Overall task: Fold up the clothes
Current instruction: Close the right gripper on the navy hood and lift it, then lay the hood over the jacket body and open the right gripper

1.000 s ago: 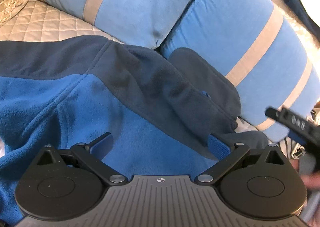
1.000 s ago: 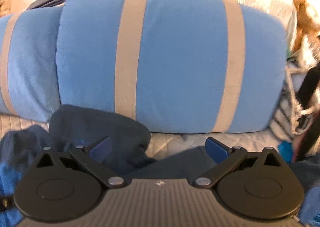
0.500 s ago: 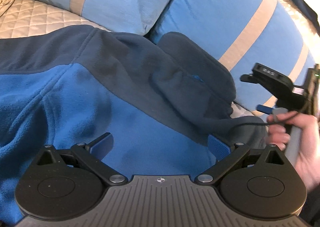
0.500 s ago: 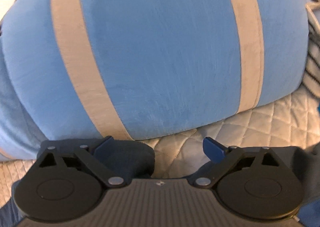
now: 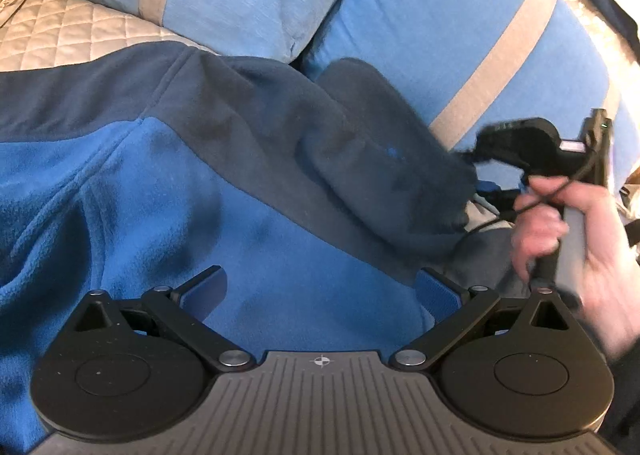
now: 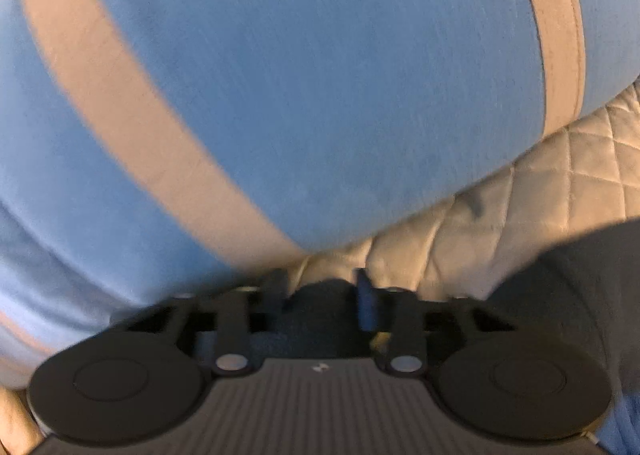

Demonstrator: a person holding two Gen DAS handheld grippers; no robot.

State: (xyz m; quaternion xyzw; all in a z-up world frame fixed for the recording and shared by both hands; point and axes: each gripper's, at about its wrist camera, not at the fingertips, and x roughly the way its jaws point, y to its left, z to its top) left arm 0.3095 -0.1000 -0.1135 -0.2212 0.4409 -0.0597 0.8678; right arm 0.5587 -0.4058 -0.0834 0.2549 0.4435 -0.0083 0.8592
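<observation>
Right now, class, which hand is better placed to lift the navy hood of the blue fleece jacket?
Right. The right gripper is closing with the navy hood between its fingers. The left gripper hangs open over the blue fleece jacket, away from the hood.

The fleece jacket (image 5: 248,215) is bright blue with navy; pillows (image 5: 440,35) light blue with seemingly beige stripes; quilt (image 5: 68,35) cream.

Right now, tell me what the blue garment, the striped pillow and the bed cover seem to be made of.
Blue garment: looks like fleece, matte, with a fuzzy nap.
Striped pillow: soft brushed fabric, perhaps velour; a fine short pile shows, with flat beige bands.
Bed cover: quilted cloth with a slight sheen, stitched in diamonds; fibre unclear.
</observation>
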